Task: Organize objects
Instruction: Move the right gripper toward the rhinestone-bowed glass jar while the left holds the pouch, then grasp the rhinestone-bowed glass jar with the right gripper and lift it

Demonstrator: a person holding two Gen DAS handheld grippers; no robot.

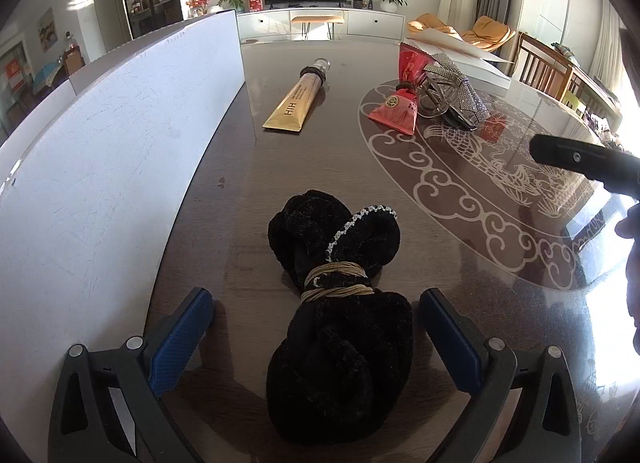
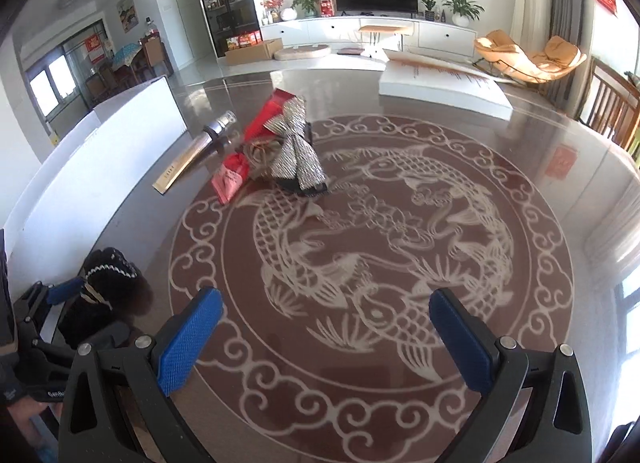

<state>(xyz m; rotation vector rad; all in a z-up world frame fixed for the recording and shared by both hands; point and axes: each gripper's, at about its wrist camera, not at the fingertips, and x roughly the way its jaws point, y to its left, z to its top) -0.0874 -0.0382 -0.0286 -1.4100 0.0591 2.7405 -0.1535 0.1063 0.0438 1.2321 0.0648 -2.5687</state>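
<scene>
While the left hand-held gripper (image 1: 316, 327) stands wide open astride the black velvet bundle (image 1: 340, 303) near the tabletop's (image 1: 240, 183) left edge, nothing is gripped. The right hand-held gripper (image 2: 326, 327) gapes empty. Closing off-centre could nudge the soft bundle aside.

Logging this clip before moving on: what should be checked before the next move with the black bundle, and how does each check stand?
1. Left gripper open: ok.
2. Black bundle between its pads, untouched: ok.
3. Cord around the bundle intact: ok.
4. Right gripper open and empty: ok.
5. White box open to receive things: cannot tell.
6. Gold tube, red pouch and sparkly bow clear of both grippers: ok.
</scene>
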